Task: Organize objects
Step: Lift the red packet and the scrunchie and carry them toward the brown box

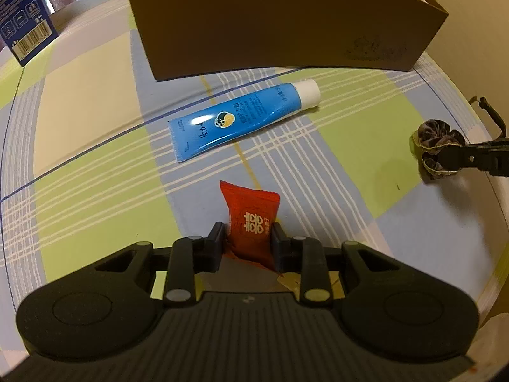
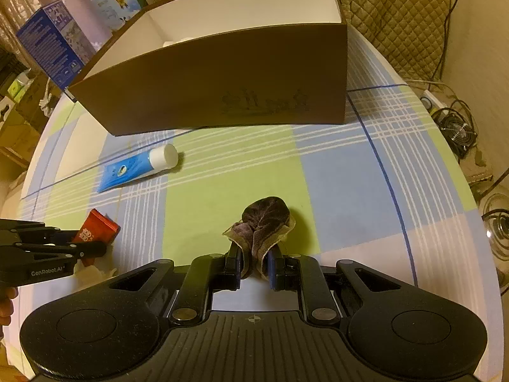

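One box (image 2: 222, 73); one tube (image 1: 241, 117); one red packet (image 1: 253, 219) clamped by left gripper (image 1: 247, 238); one scrunchie (image 2: 264, 226) clamped by right gripper (image 2: 254, 264).

A brown cardboard box (image 2: 222, 89) with a white inside stands open on the checked tabletop (image 2: 334, 175); just before its front wall a blue plastic tube with a white cap (image 1: 241, 119) lies flat; nearer, a red foil sachet (image 1: 251, 219) stands upright in the left tool (image 1: 246, 238); right of it, a dark velvet scrunchie (image 2: 264, 226) is pinched in the right tool (image 2: 254, 262).
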Demonstrator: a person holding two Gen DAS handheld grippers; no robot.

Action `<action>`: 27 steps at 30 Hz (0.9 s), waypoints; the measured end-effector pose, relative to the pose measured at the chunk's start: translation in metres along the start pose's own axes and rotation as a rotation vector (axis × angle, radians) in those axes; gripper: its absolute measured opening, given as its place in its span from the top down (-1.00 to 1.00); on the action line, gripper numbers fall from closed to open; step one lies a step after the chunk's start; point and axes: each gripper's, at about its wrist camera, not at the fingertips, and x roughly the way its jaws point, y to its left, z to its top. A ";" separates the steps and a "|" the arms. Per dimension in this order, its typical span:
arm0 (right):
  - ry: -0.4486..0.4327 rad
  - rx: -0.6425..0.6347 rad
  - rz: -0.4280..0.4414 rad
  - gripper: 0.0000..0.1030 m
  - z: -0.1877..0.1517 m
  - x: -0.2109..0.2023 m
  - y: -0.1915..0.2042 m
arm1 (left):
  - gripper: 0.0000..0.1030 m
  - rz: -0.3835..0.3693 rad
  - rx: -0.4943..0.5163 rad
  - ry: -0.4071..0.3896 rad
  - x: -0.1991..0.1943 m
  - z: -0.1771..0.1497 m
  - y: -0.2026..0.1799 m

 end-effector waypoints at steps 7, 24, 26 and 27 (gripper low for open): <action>-0.010 -0.013 0.013 0.77 0.004 -0.002 0.004 | 0.51 0.009 -0.026 -0.030 -0.012 0.000 0.005; -0.043 -0.035 0.054 0.77 0.016 -0.013 0.016 | 0.51 0.012 -0.036 -0.152 -0.053 0.019 0.006; -0.052 -0.040 0.063 0.77 0.020 -0.017 0.018 | 0.51 0.010 -0.029 -0.174 -0.059 0.024 0.005; -0.055 -0.043 0.066 0.76 0.022 -0.018 0.020 | 0.51 0.009 -0.026 -0.185 -0.062 0.027 0.004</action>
